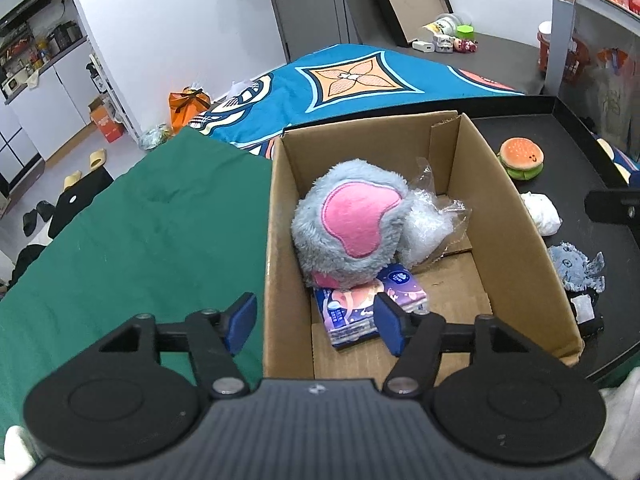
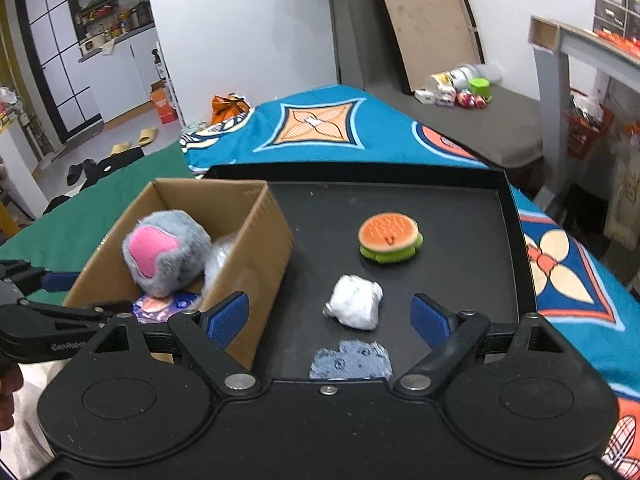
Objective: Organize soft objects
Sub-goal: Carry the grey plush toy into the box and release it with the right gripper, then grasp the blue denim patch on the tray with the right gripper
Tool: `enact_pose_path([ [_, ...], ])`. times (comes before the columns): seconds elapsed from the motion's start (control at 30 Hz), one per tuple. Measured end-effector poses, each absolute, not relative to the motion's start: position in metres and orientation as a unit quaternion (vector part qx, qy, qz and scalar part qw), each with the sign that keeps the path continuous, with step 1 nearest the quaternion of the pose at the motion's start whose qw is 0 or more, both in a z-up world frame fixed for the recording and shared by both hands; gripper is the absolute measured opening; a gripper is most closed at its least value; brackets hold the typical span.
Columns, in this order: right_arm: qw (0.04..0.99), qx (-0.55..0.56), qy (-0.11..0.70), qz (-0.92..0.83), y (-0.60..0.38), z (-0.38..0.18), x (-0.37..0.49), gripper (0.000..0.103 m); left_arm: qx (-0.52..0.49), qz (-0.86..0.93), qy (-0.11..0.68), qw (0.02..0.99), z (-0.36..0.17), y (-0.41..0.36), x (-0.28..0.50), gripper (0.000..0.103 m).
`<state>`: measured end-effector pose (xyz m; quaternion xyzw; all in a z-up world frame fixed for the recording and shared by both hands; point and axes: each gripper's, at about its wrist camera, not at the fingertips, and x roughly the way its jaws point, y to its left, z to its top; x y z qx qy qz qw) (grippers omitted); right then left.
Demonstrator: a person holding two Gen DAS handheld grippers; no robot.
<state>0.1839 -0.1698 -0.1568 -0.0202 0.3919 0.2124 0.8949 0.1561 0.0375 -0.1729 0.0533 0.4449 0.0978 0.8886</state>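
Grey plush with a pink patch (image 1: pixel 352 224) lies inside the cardboard box (image 1: pixel 516 236), leaning on a clear-wrapped white bundle (image 1: pixel 424 232) and overlapping a purple tissue pack (image 1: pixel 360 312) on the box floor. The left wrist view looks straight down into the box and shows the tissue pack in full; the right wrist view sees only a sliver of it past the box wall. The left gripper (image 1: pixel 316 322) hovers over the near-left corner of the box with its jaws spread apart and nothing between them. The right gripper (image 2: pixel 330 316) hangs over the black tray (image 2: pixel 508 216), jaws also wide and empty, and only its view shows the white wrapped bundle (image 2: pixel 355 307) lying between the blue pads. A blue plush (image 2: pixel 352 362) sits close under that gripper, its tail and tag visible only from the left. The burger toy (image 2: pixel 390 237) rests farther back on the tray, well apart. Box and tray sit on a bed with a green cloth (image 1: pixel 132 232) and a blue patterned blanket (image 2: pixel 360 132). Beyond are white walls, slippers (image 2: pixel 138 140) on the floor and kitchen shelves.
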Motion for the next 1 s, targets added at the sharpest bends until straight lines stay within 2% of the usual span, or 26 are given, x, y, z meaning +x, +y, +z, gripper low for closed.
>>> enact_pose_path([
  [0.07,0.892,-0.015,0.398,0.214,-0.172,-0.163,0.184,0.08,0.058,0.101,0.444,0.888,-0.173,0.036,0.157,0.066],
  [0.13,0.889,-0.01,0.405,0.214,-0.174,-0.169,0.184,0.07,0.06,0.105,0.445,0.887,-0.174,0.035,0.158,0.067],
  [0.23,0.882,-0.003,0.417,0.221,-0.176,-0.178,0.184,0.062,0.059,0.11,0.447,0.886,-0.174,0.035,0.16,0.067],
  [0.9,0.851,-0.017,0.476,0.219,-0.172,-0.23,0.189,0.06,0.081,0.122,0.468,0.871,-0.183,0.025,0.175,0.069],
  [0.97,0.852,-0.023,0.476,0.215,-0.171,-0.232,0.188,0.055,0.083,0.123,0.469,0.87,-0.183,0.024,0.177,0.069],
  [1.0,0.853,-0.026,0.476,0.211,-0.171,-0.234,0.188,0.048,0.084,0.123,0.47,0.87,-0.183,0.024,0.177,0.069],
])
